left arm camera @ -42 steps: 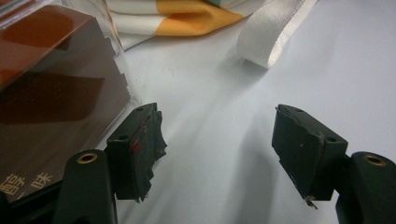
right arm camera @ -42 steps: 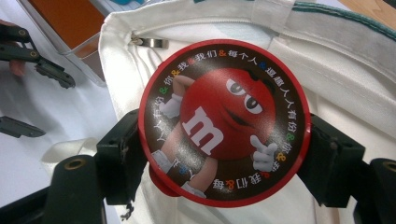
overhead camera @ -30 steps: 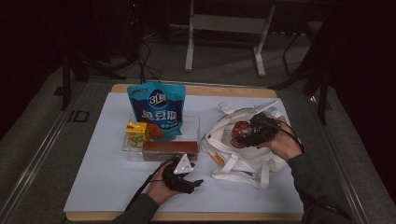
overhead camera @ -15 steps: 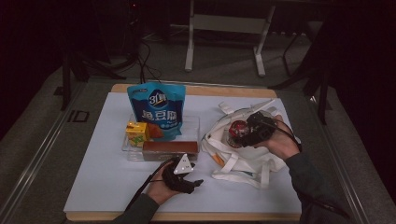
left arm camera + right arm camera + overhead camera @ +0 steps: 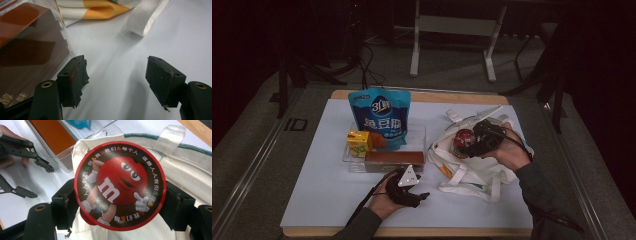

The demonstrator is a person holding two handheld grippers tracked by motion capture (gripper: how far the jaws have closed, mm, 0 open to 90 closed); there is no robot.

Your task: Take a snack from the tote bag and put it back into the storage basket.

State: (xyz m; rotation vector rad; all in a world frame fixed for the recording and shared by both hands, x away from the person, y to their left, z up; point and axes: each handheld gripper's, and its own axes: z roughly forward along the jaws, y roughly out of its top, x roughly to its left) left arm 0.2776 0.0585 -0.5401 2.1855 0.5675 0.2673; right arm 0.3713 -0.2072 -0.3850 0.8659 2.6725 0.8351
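blue snack pouch | yellow carton, maybe juice | brown box

Red round tin: white "m" on red character, ring of Chinese text "你&我&我们&每个人" on lid; blue snack pouch: "3" logo, large characters "鱼豆腐"; brown box: character "味"

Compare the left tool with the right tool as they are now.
The left tool stands open with nothing between its jaws; the right tool is shut on the red candy tub. The left sits low over the table; the right hovers above the white tote bag. Both have black jaws.
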